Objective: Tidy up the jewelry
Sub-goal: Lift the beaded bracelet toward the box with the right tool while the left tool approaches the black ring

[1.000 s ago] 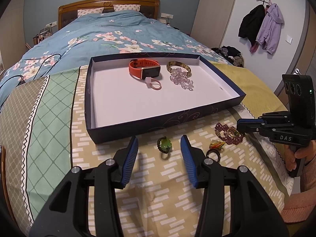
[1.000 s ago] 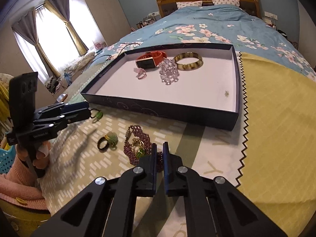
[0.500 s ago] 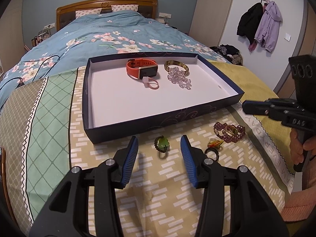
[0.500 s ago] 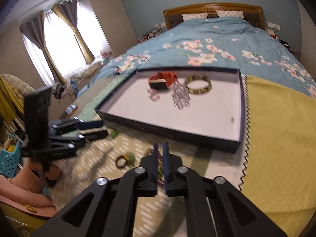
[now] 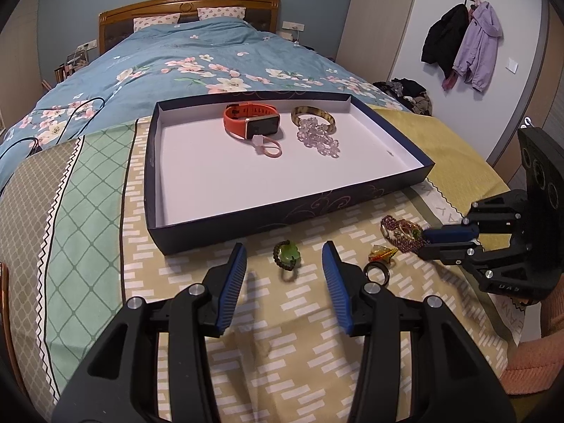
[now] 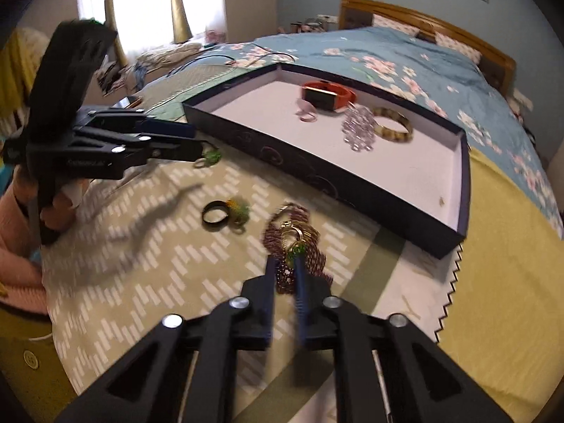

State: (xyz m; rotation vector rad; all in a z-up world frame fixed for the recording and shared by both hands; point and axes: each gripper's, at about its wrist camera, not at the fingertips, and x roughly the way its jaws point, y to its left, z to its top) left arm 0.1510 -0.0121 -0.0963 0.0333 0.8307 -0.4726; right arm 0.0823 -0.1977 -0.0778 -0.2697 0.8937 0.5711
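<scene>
A dark blue tray (image 5: 282, 208) (image 6: 328, 179) on the bed holds an orange watch (image 5: 251, 124) (image 6: 328, 96), a pink ring (image 5: 268, 144), a crystal bracelet (image 5: 317, 137) (image 6: 359, 127) and a horn bangle (image 5: 313, 114) (image 6: 393, 127). In front of it lie a green bead ring (image 5: 287, 254) (image 6: 210, 157), a black ring (image 5: 377, 273) (image 6: 215, 212), a yellow charm (image 5: 381, 253) and a maroon beaded bracelet (image 5: 402, 233) (image 6: 294, 243). My left gripper (image 5: 284, 264) is open, astride the green ring. My right gripper (image 6: 283, 271) (image 5: 428, 243) is slightly open around the maroon bracelet's near end.
The tray and jewelry rest on a patterned cloth (image 5: 246, 317) over a floral blue duvet (image 5: 197, 56). A black cable (image 5: 53, 123) lies at the left. Jackets (image 5: 465, 46) hang on the right wall. A window with curtains (image 6: 151, 3) is at the left.
My right gripper has come back down from a raised position to the maroon bracelet and opened slightly around it. My left gripper has stayed open over the green ring.
</scene>
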